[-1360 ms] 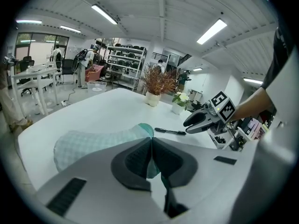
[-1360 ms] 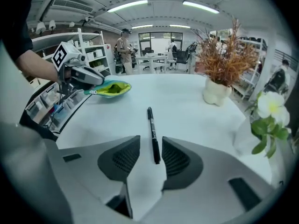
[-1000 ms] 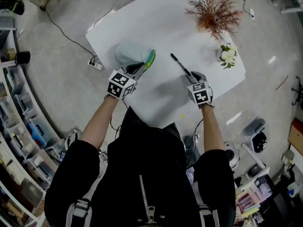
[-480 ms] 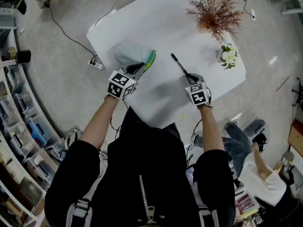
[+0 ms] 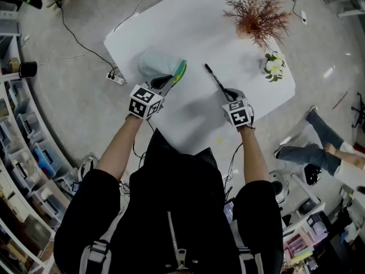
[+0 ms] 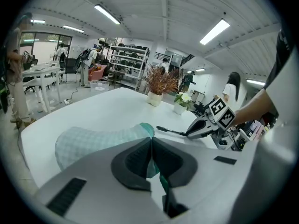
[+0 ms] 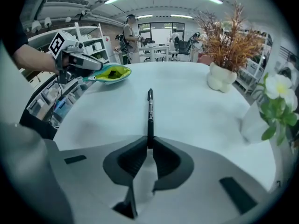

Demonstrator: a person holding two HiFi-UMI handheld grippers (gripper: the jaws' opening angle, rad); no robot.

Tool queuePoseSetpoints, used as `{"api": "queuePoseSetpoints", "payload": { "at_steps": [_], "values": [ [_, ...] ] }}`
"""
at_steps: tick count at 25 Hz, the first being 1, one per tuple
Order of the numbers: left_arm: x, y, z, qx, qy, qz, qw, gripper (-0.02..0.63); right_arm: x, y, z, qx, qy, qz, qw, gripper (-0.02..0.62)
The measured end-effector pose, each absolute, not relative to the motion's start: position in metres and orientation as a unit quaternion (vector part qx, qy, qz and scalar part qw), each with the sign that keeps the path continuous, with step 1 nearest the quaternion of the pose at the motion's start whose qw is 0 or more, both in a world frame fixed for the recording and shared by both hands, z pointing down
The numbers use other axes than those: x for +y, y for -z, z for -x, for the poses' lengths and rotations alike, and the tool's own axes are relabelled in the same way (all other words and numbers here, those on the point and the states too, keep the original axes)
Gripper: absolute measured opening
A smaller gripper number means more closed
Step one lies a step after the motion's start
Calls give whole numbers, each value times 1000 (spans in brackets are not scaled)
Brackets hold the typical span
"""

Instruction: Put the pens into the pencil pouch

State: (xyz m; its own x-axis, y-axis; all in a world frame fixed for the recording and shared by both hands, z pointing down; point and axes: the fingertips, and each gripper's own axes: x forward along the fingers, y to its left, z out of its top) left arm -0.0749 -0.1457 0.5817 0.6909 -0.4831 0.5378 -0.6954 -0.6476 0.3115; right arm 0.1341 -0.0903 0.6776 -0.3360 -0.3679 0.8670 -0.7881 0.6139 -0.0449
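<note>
A pale green checked pencil pouch (image 5: 158,65) (image 6: 98,139) lies on the white table (image 5: 188,21), its bright green and yellow mouth (image 7: 112,73) turned toward the middle. My left gripper (image 5: 165,83) (image 6: 151,154) is shut on the pouch's rim and holds the mouth open. A black pen (image 5: 215,79) (image 7: 150,113) lies on the table right of the pouch. My right gripper (image 5: 230,94) (image 7: 150,146) has just been closing, and its jaws now pinch the pen's near end.
A vase of dried reddish branches (image 5: 258,17) and a small pot of white flowers (image 5: 274,66) stand near the table's far right edge. A power strip and cables (image 5: 116,77) lie on the floor left of the table. A person's legs (image 5: 319,144) show at the right.
The right gripper's jaws have closed onto the pen's near end. Both hands stay where they were. A person on the floor at the right has moved.
</note>
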Motion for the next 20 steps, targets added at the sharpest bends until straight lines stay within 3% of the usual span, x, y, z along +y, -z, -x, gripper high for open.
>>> {"api": "queuePoseSetpoints", "payload": {
  "at_steps": [20],
  "values": [
    [-149, -579, 76, -347, -209, -879, 251, 29, -81, -617, -113, -824, -164, -327, 433, 49]
  ]
}}
